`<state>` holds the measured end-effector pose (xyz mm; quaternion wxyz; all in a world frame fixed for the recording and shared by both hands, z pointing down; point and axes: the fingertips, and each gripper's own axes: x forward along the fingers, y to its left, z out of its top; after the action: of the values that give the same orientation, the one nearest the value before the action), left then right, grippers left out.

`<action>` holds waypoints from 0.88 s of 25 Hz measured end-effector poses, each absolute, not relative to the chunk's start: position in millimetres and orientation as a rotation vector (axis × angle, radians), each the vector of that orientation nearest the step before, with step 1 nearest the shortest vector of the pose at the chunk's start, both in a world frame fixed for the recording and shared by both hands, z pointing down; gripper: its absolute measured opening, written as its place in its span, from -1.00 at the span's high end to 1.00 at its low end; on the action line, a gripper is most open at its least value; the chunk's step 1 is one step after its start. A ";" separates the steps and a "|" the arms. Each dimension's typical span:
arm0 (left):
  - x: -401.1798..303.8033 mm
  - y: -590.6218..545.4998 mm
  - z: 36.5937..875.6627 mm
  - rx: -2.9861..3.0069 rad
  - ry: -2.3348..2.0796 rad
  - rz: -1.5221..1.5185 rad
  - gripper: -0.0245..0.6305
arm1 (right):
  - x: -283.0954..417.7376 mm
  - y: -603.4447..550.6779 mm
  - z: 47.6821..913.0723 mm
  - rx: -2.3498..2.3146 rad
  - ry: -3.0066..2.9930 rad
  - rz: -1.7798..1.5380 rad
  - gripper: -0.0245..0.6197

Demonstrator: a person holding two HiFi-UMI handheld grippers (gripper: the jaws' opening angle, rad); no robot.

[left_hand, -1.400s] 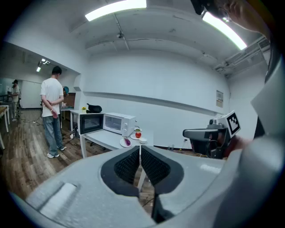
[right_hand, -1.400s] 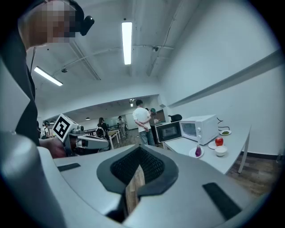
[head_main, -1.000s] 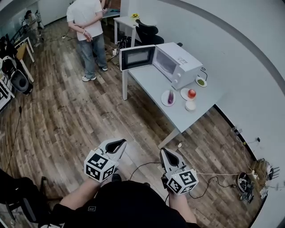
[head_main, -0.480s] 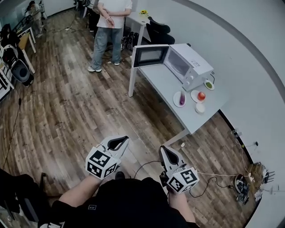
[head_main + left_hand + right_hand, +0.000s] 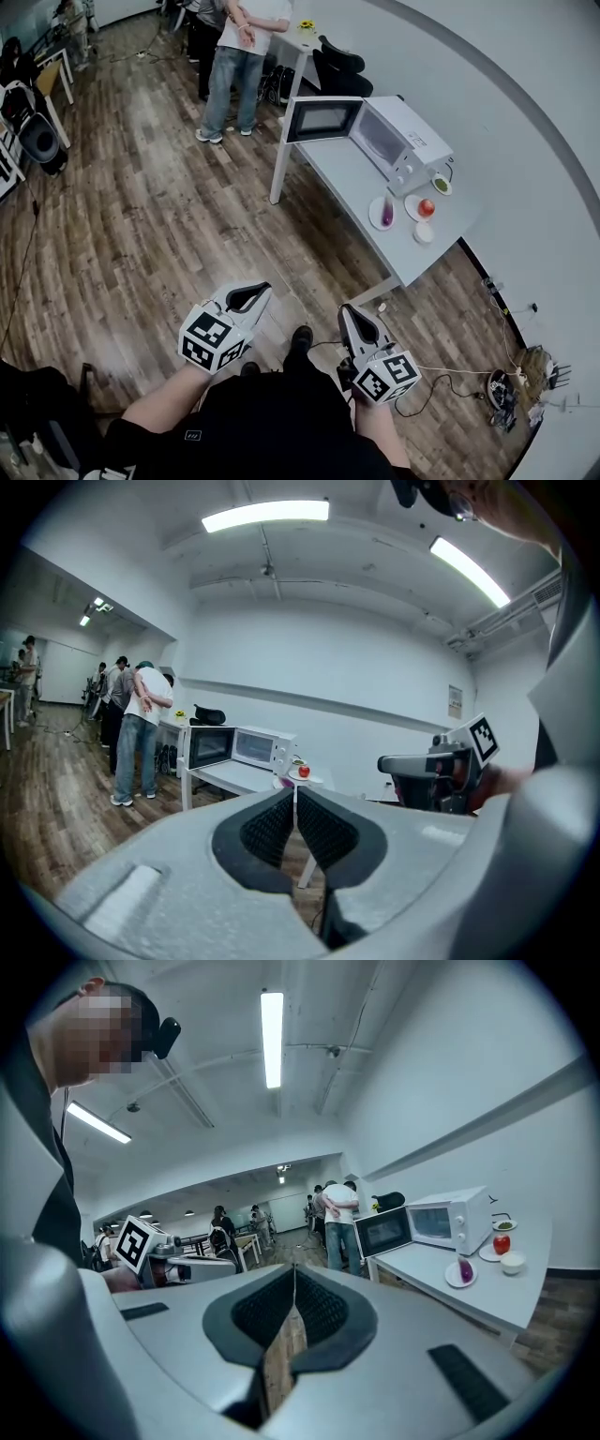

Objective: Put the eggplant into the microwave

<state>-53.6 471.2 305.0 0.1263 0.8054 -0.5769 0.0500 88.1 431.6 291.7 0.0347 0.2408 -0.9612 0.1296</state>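
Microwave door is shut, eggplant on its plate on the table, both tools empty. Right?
No: the head view shows the microwave door open. The eggplant is on its plate on the table, and the left tool and right tool are empty.

- My left gripper (image 5: 294,801) fills the foreground, its jaws together with nothing between them.
- Past the tips stands a table (image 5: 217,778) carrying a microwave (image 5: 262,749), whose door hangs open.
- A red fruit (image 5: 304,772) sits just right of the microwave.
- A person (image 5: 141,728) in white stands left of the table.
- The right gripper (image 5: 389,764) shows at the right.
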 end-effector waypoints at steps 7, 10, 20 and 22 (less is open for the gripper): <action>-53.1 446.6 309.0 2.353 -1.668 0.188 0.86 | 84.2 404.3 300.4 0.755 -2.951 0.414 0.87; -49.8 428.4 312.1 2.359 -1.658 0.210 0.87 | 86.3 386.0 306.8 0.773 -2.939 0.415 0.87; -36.8 329.8 316.3 2.361 -1.625 0.274 0.86 | 99.6 290.6 318.1 0.806 -2.911 0.380 0.87; -32.5 306.1 315.8 2.357 -1.623 0.287 0.86 | 102.0 268.9 320.6 0.799 -2.912 0.396 0.87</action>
<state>-32.5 306.1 315.8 0.1324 0.8123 -0.5594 0.0988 102.0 268.9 320.6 0.0482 0.2621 -0.9550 0.1299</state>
